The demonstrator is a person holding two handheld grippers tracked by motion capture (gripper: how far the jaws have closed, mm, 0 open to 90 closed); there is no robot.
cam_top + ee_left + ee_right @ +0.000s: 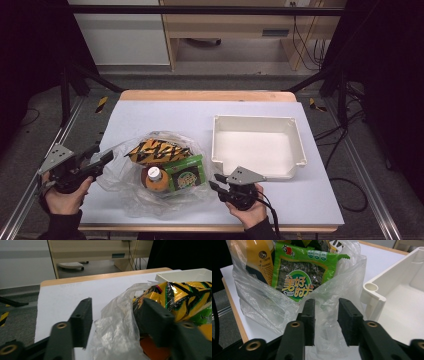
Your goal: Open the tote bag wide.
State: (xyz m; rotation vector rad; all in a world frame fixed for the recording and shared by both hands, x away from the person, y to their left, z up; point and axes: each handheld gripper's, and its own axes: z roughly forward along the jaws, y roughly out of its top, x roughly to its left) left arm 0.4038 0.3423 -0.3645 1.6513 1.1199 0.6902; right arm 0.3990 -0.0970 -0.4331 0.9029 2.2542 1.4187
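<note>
The plastic bag [150, 172] lies at the table's near edge, flanked by both grippers' parted jaws. If only thin film is pinched, it could tear; contact, seemingly absent, cannot be confirmed.

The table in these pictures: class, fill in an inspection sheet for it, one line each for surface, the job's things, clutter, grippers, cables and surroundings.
Surface: pale table sheet, wooden edge at the far side.
Job's things: clear plastic bag lying open, holding a yellow-and-black snack packet, a green seaweed packet and an orange bottle; empty white tray to its right.
Clutter: nothing seen.
Grippers: left gripper open at the bag's left edge, film between its jaws; right gripper open at the bag's right edge, film between its jaws.
Cables: one trails from the right gripper; more on the floor at right.
Surroundings: black frame, wooden furniture behind.
</note>
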